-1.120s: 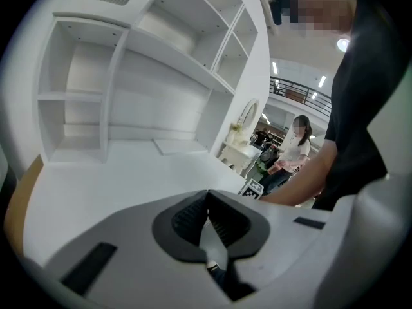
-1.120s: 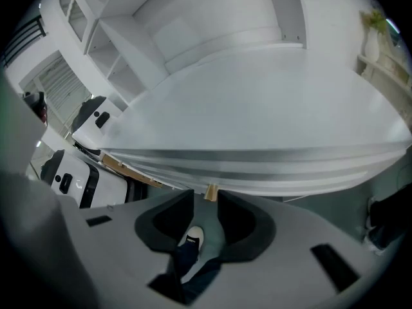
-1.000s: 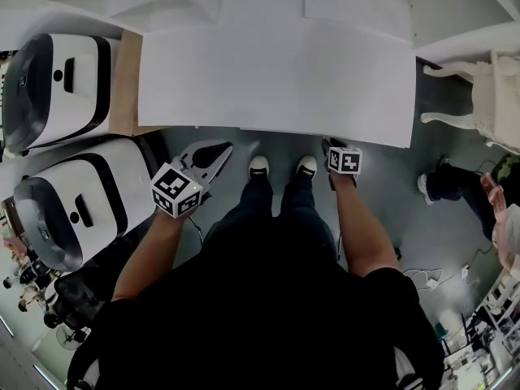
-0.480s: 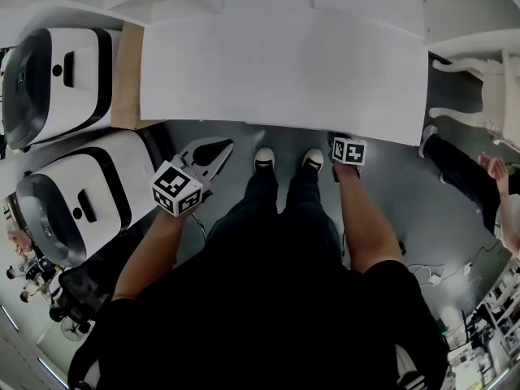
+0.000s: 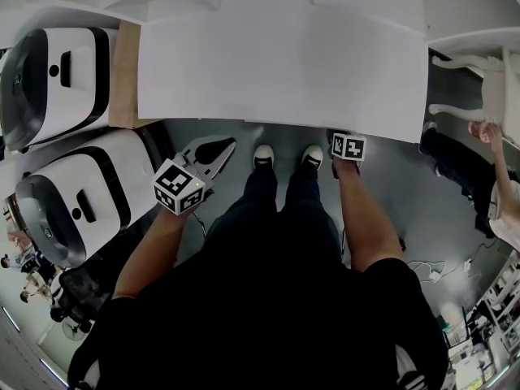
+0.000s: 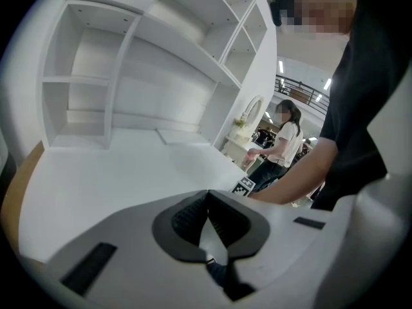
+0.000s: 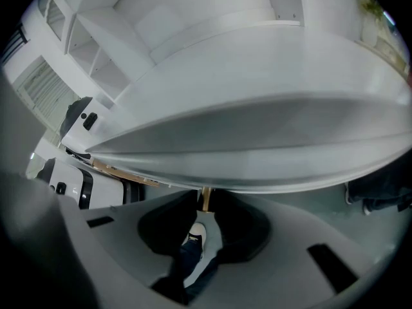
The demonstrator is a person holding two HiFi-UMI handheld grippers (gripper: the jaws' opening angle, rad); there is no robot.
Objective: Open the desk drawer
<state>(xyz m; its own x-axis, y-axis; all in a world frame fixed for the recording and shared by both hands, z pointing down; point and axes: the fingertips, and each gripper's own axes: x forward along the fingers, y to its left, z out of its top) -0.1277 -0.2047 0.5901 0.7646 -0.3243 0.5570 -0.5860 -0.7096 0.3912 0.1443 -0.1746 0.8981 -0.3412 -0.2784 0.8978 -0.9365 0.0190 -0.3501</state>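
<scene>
Right gripper (image 7: 205,212) points steeply down at the front edge of the desk (image 5: 276,63), its marker cube just clear of the rim in the head view. Its jaws have just been closing, and a slim, brass-coloured drawer knob (image 7: 205,198) stands between them. The dark, ribbed tips lie against the knob on both sides, while the wider hollow behind them stays spread. The knob sticks out of the drawer front (image 7: 257,140), a flat, grey-shaded band just beneath the desk's top edge. From above, nothing of the drawer shows past that edge.

The left gripper (image 6: 207,198) hangs over the grey floor (image 5: 390,185), apart from the desk. Its jaws are pressed together at the tips, with nothing between them.

The desk top is a smooth, matte white rectangle, backed by white open shelving (image 6: 129,63) with square compartments. A tan wooden strip (image 5: 123,75) runs along its left end. Beside that stand two rounded, glossy white machines with black panels (image 5: 49,80). Dark shoes with white toe caps (image 5: 262,154) point at the desk between the grippers.
</scene>
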